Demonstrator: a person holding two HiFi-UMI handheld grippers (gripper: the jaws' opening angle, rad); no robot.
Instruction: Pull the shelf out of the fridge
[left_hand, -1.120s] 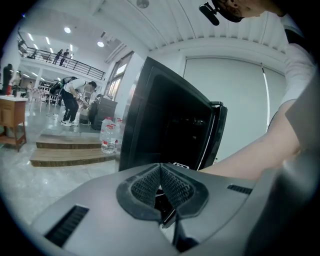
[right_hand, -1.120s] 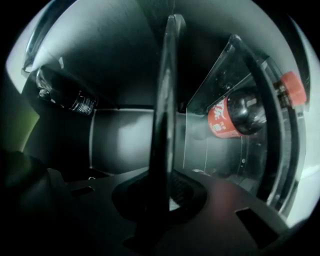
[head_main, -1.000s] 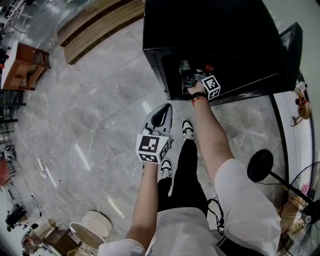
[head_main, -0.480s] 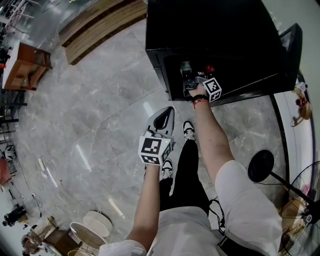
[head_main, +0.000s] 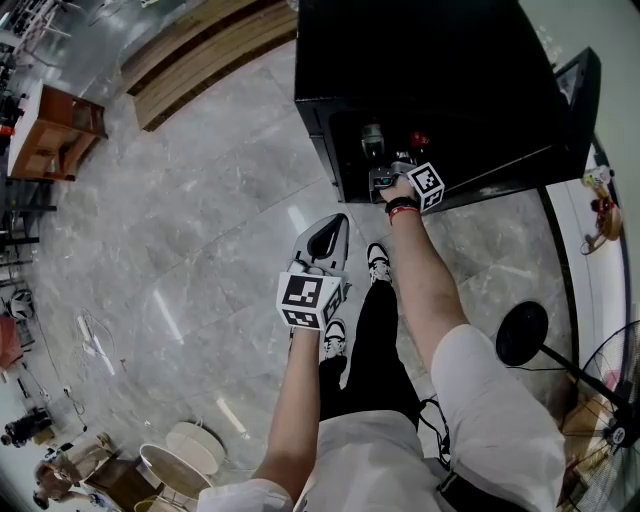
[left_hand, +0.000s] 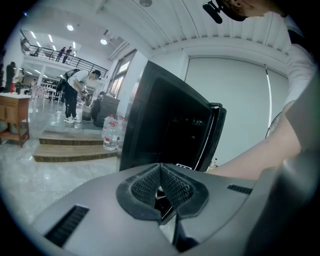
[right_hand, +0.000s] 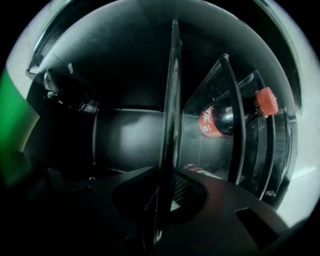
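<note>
The black fridge (head_main: 430, 60) stands open at the top of the head view. My right gripper (head_main: 385, 180) reaches into its opening. In the right gripper view the thin glass shelf (right_hand: 170, 125) runs edge-on between the jaws, and my right gripper (right_hand: 167, 200) is shut on its front edge. A cola bottle (right_hand: 225, 117) with a red cap lies beyond the shelf, and a dark bottle (right_hand: 67, 92) lies on the shelf's other side. My left gripper (head_main: 322, 238) hangs over the floor short of the fridge, shut and empty (left_hand: 160, 175).
The fridge door (head_main: 585, 95) swings open to the right. A fan's round base (head_main: 522, 332) stands on the floor at the right. The person's shoes (head_main: 376, 262) are just in front of the fridge. Wooden steps (head_main: 200, 50) lie far left.
</note>
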